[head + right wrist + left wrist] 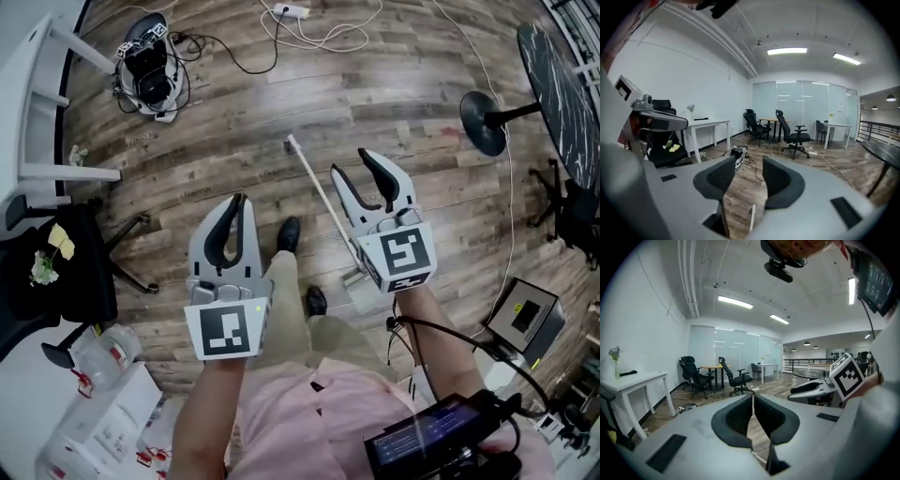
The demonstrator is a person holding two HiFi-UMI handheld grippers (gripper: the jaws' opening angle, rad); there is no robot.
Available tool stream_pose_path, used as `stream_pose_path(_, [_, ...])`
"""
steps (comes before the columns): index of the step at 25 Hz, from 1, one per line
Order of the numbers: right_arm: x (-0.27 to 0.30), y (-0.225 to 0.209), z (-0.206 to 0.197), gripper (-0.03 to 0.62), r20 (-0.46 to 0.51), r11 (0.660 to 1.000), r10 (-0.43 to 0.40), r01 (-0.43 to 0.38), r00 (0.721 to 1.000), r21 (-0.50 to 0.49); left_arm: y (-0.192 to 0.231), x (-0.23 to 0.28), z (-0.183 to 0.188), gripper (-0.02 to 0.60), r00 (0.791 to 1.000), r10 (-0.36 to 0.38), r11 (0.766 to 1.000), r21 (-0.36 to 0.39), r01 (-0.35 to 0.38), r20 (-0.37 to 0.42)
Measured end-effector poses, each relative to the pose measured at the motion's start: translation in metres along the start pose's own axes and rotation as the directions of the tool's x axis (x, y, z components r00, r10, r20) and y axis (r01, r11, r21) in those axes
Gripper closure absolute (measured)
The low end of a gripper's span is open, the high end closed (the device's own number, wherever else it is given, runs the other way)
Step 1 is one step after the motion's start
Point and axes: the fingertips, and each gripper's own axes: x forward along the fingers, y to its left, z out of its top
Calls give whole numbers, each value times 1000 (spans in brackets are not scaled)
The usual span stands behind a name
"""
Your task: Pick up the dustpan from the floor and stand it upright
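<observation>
A wood floor [394, 84] bears a tangle of black gear and cables [145, 67] near a white table [42, 103]. A power strip [292, 11] lies at the top edge. A dark round table [561, 89] stands at the right. Office chairs [796, 136] stand by far desks.

Pan end of grey dustpan w/ long white handle [311, 187] mostly hidden behind right gripper [354, 164]. Black marbled round tabletop [561, 89] cut off by head view's R edge, white desk [28, 94] by L edge.
</observation>
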Motion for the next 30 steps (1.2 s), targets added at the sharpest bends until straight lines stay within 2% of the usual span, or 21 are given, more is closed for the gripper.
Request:
stream_pose_path(4, [56, -1, -33, 410, -53, 999, 46, -47, 998, -20, 21, 50, -31, 558, 999, -41, 999, 9, 41, -24])
stream_pose_path(7, [92, 1, -65, 410, -103, 997, 61, -65, 993, -31, 36, 79, -63, 558, 997, -55, 998, -13, 54, -50])
stream_pose_path(13, [153, 5, -147, 411, -225, 994, 91, -101, 970, -33, 53, 125, -139, 558, 990, -85, 996, -51, 79, -114])
stream_pose_path(20, [206, 7, -236, 410, -301, 992, 117, -126, 946, -11, 55, 167, -223, 558, 979, -99, 994, -67, 88, -179])
stream_pose_path(23, [223, 4, -271, 409, -328, 991, 122, -131, 937, -5, 57, 182, -255, 558, 975, -106, 993, -77, 93, -196])
stream_pose_path(26, [240, 1, -305, 408, -356, 992, 117, -127, 927, -5, 65, 197, -279, 558, 979, -103, 992, -92, 88, -178])
stream_pose_path(30, [258, -4, -353, 409, -400, 995, 98, -98, 911, 19, 70, 210, -311, 558, 977, -106, 992, -89, 90, -184])
